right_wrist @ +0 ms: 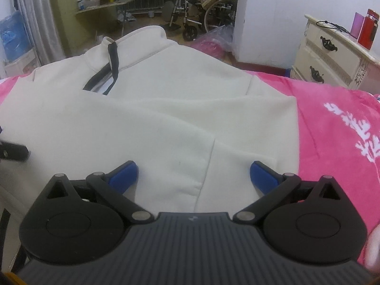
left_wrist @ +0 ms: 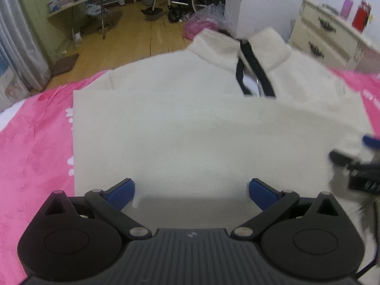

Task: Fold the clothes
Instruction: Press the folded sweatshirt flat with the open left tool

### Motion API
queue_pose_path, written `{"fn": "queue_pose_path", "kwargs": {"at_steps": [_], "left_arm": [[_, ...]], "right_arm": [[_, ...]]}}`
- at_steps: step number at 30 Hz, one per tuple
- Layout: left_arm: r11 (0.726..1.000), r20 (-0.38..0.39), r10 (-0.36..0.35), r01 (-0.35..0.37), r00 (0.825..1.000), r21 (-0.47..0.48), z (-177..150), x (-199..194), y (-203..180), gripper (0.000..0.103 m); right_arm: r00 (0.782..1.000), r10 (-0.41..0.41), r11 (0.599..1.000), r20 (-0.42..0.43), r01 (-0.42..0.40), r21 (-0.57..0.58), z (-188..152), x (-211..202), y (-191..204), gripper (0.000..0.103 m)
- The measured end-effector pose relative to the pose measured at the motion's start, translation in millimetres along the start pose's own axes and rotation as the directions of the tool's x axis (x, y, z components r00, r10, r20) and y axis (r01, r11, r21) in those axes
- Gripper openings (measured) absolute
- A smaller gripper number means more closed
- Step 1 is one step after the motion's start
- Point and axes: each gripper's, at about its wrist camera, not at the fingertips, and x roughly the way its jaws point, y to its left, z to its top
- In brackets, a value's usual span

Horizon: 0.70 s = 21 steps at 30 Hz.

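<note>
Fleece pullover (left_wrist: 190,130), cream coloured, was spread out on a pink blanket (left_wrist: 35,142) covering the bed, and it pretty much filled both wrist views. Closest to the left camera, the left gripper (left_wrist: 191,191) hung just over the near edge of the folded fabric with its blue fingertips (left_wrist: 122,193) spread wide apart, nothing between them. Same deal on the other side: the right gripper (right_wrist: 193,174) sat over the lower right part of the pullover, blue pads (right_wrist: 124,174) wide apart, holding nothing, with a vertical seam (right_wrist: 206,166) running between them. The right gripper also poked into the left view at the far right edge, blurry.

A bit further out, the lower half of the pullover looked folded up over the chest, leaving a straight horizontal edge across the middle. Beyond that was the stand-up collar (left_wrist: 239,47) with a dark zipper (left_wrist: 251,71) partly open. White lettering (right_wrist: 356,130) showed on the blanket to the right.

Further back, a cream dresser (right_wrist: 332,57) stood by the white wall with a red item (right_wrist: 368,35) on top. Past the bed were a wooden floor, a plastic bag (left_wrist: 206,21), a wheelchair (right_wrist: 209,11) and a cluttered folding table (left_wrist: 78,2).
</note>
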Motion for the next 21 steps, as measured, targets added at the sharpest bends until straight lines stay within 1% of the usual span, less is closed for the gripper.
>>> {"fn": "queue_pose_path", "kwargs": {"at_steps": [2,4,7,10,11,14,15,18,21], "left_arm": [[1.000,0.033,-0.025,0.026,0.999,-0.015,4,-6,5,0.103],[1.000,0.079,-0.025,0.026,0.997,-0.005,8,-13,5,0.103],[0.999,0.151,-0.020,0.013,0.988,0.048,14,-19,0,0.103],[0.996,0.191,-0.015,-0.001,0.981,0.086,17,-13,-4,0.103],[0.996,0.187,-0.013,-0.004,0.982,0.091,17,-8,-4,0.103],[0.995,0.135,-0.006,-0.007,0.991,0.096,15,16,-2,0.103],[0.995,0.130,-0.004,-0.009,0.992,0.101,12,24,0,0.103],[0.993,0.165,-0.015,-0.005,0.986,0.118,5,31,4,0.103],[0.995,0.157,-0.022,0.006,0.987,0.104,7,31,6,0.103]], "right_arm": [[1.000,-0.001,1.000,-0.001,0.001,-0.001,0,0,0,0.102],[1.000,-0.002,1.000,-0.004,0.002,-0.004,0,0,0,0.102],[1.000,-0.002,1.000,-0.008,0.002,-0.007,1,0,1,0.102],[1.000,-0.003,1.000,-0.006,0.003,-0.008,0,0,1,0.102],[1.000,-0.004,1.000,-0.005,0.004,-0.009,0,0,1,0.102],[1.000,-0.003,1.000,-0.002,0.003,-0.013,-1,0,2,0.102],[1.000,-0.002,1.000,-0.001,0.002,-0.015,-1,0,1,0.102],[1.000,0.003,1.000,-0.001,-0.003,-0.027,-2,-1,1,0.102],[1.000,0.007,0.999,-0.009,-0.008,-0.033,-1,-1,1,0.102]]}}
